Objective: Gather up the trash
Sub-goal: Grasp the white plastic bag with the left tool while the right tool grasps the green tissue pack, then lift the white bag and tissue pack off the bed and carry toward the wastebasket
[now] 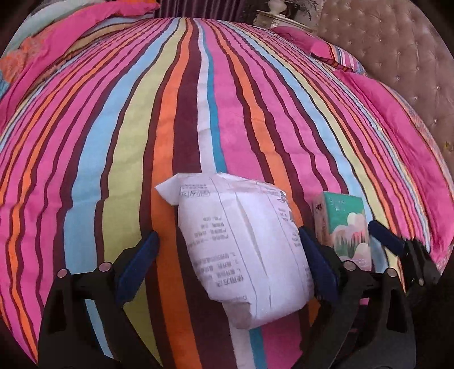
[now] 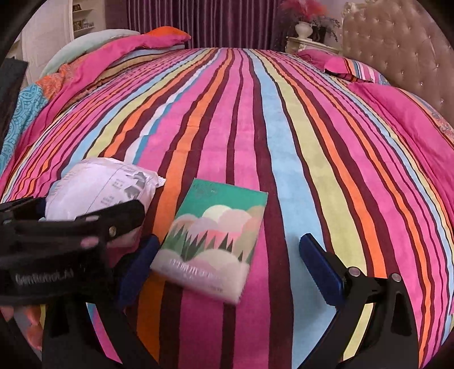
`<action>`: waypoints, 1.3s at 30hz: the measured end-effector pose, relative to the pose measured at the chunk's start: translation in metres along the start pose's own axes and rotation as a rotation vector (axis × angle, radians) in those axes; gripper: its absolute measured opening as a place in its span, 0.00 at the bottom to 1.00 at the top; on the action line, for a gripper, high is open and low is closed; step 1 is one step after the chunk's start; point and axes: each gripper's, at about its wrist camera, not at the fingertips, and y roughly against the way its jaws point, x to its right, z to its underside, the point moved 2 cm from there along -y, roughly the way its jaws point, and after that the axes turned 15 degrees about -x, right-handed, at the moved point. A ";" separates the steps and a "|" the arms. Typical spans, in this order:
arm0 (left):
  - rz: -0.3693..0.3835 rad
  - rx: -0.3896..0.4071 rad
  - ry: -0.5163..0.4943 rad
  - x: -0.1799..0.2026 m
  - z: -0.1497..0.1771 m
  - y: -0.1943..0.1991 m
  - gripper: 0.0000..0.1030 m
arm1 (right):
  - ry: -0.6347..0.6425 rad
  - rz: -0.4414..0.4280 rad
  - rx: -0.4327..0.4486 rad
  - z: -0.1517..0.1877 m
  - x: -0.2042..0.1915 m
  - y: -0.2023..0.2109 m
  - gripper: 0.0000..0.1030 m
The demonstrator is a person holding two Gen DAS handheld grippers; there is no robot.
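A white printed packet (image 1: 244,255) lies on the striped bedspread (image 1: 198,113) between the fingers of my left gripper (image 1: 229,249), which is open around it; the right finger touches its side. A green and pink tissue pack (image 2: 212,241) lies flat between the fingers of my right gripper (image 2: 229,252), which is open and wide of it. The tissue pack also shows in the left wrist view (image 1: 344,227), with my right gripper (image 1: 351,235) around it. The white packet (image 2: 99,187) and the left gripper's body show at the left of the right wrist view.
Pink pillows (image 2: 397,113) and a tufted headboard (image 2: 397,42) are at the right. A folded pink quilt (image 2: 99,56) lies at the far left. A nightstand with a vase (image 2: 305,31) stands behind the bed, before purple curtains (image 2: 212,22).
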 end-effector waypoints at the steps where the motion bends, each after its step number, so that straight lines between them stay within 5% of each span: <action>1: -0.021 0.008 -0.016 0.001 0.000 0.000 0.78 | 0.000 -0.004 -0.003 -0.001 0.000 -0.001 0.86; 6: -0.032 0.042 -0.016 -0.010 0.003 0.005 0.51 | -0.001 -0.009 -0.001 -0.001 -0.001 0.001 0.72; 9: -0.004 0.043 -0.013 -0.017 0.004 0.008 0.48 | -0.006 -0.011 0.010 0.001 -0.001 0.005 0.53; 11: -0.008 0.043 -0.026 -0.017 0.005 0.009 0.47 | -0.016 -0.017 0.013 0.002 0.001 0.008 0.51; 29: -0.003 0.066 -0.041 -0.025 0.044 0.035 0.43 | -0.075 -0.082 0.009 0.038 0.007 0.035 0.50; 39: -0.020 0.073 -0.050 -0.026 0.093 0.067 0.43 | -0.082 -0.098 0.006 0.072 0.002 0.067 0.50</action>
